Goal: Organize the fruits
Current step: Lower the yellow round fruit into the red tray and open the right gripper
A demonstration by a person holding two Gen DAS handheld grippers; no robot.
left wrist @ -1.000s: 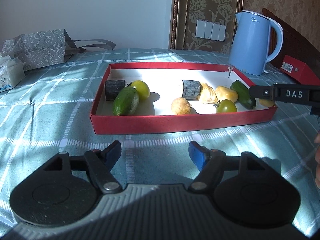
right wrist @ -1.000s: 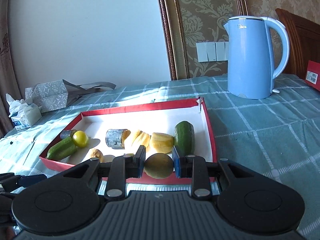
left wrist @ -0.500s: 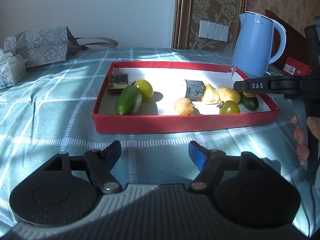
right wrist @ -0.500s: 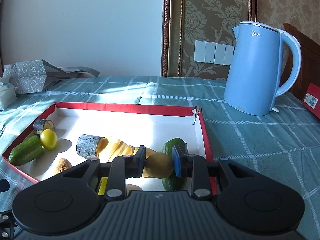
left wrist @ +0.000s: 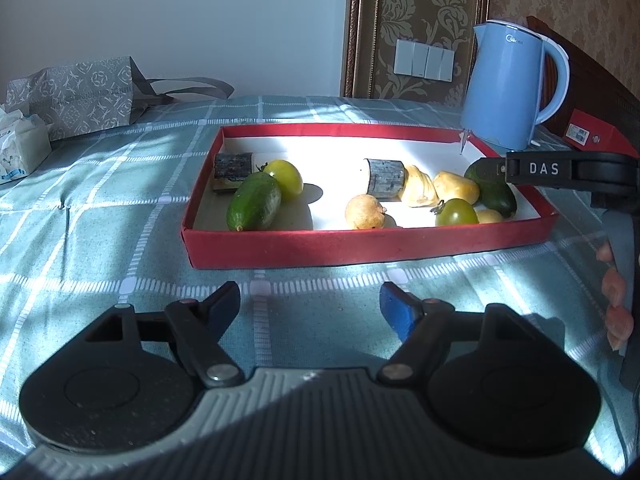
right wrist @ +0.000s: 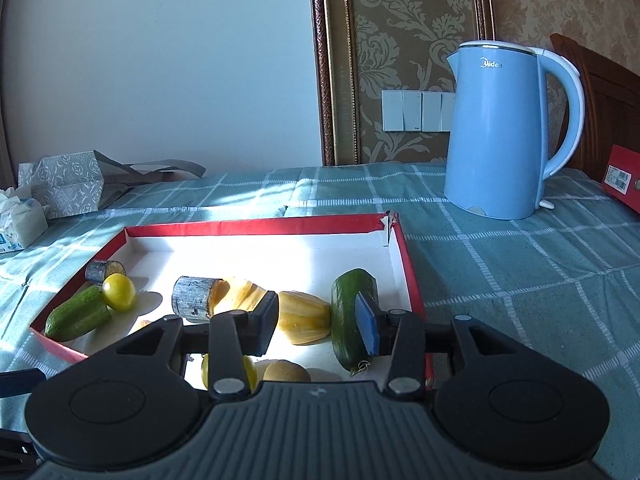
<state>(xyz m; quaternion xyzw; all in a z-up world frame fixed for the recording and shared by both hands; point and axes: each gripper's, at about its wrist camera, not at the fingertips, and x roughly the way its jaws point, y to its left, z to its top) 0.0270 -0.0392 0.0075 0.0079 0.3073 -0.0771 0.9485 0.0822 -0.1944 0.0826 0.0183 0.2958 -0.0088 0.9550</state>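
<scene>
Red tray (right wrist: 404,256): kiwi (right wrist: 286,372) below right tongs (right wrist: 318,322)

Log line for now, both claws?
left claw: open, empty, before tray | right claw: jaws just opening, nothing between, over tray | round fruit: lying in tray
</scene>
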